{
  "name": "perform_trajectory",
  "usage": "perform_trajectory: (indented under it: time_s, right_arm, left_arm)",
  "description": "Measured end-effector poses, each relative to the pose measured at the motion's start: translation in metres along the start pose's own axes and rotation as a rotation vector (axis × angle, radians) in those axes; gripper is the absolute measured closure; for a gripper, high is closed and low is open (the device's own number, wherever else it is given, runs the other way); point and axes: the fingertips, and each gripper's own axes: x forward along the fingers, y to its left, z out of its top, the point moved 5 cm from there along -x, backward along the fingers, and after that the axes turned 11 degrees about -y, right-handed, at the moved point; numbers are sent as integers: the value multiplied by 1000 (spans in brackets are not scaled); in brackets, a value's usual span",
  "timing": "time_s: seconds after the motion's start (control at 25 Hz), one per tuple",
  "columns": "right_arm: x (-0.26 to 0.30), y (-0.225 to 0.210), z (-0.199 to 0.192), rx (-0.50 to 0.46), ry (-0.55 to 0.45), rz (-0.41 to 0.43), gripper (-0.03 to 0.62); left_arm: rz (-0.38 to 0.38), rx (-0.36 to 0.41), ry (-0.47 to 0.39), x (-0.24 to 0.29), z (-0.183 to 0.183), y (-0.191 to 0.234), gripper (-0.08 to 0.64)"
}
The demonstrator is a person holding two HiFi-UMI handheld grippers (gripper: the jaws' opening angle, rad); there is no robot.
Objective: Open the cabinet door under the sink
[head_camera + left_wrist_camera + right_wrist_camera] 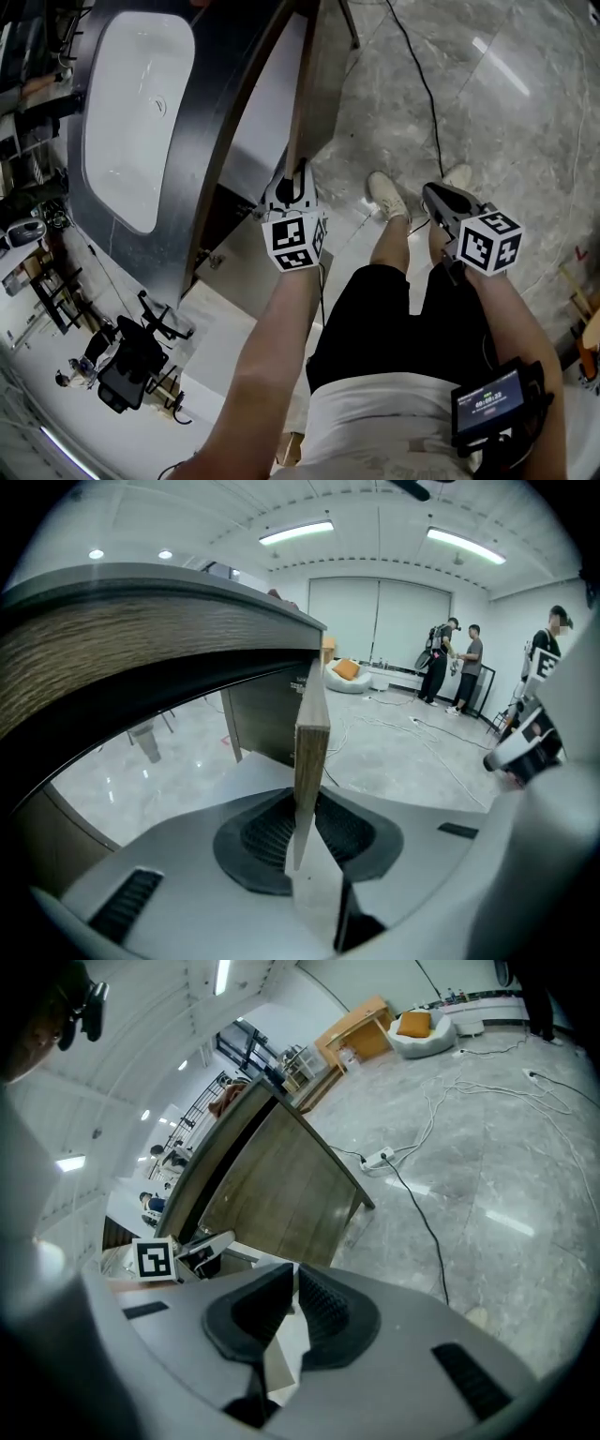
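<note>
Take the white oval sink basin [141, 94] as your landmark. It sits in a dark grey countertop [211, 103]. The brown wood-grain cabinet door [302, 84] hangs below that counter on the side nearest you. It already stands swung well out from the cabinet front, edge-on to you, over the pale marble floor [487, 103].

Your left gripper [298, 178] is at the door's free edge, on the side away from the sink. In the left gripper view the thin board stands upright between the two ribbed black pads [267, 832]. The jaws are drawn in narrow, and they look clamped on that edge rather than merely straddling it.

Your right gripper [439, 197] hangs farther from the sink, out over the floor by your feet and well apart from the door. Its jaws are all but together, and the right gripper view shows nothing between them.

Judging from these views, the door is a stiff, flat panel that won't flex or crush. It should swing lightly on its hinges, so it probably needs guiding more than force. Its faces look smooth, so a loose pinch could slide off along the grain. The free edge, where you have it, is likely the best hold, because it is farthest from the hinge side and gives you the most leverage. Pull along the door's arc, since a straight pull could twist the board in the pads.
</note>
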Motion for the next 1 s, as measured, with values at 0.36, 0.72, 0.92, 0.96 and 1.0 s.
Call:
perform_trajectory:
  time_s: [0.36,0.72,0.92,0.96,1.0]
  right_arm:
    - [-21,-11,15,-31,-39,-3,561]
    - [-32,-34,18,-12,-36,-1,561]
    - [-46,-49,17,-27,-11,26,561]
    - [-49,-52,17,-29,-7,35,561]
    - [-53,-55,17,-32,-2,42,561]
  left_arm:
    - [5,1,26,-2,-2,-28,489]
    - [52,-22,27,0,-1,-53,489]
    - [110,-52,37,2,-5,-72,491]
    - [121,-59,42,3,-6,-78,491]
    - [129,-64,47,3,-7,-84,491]
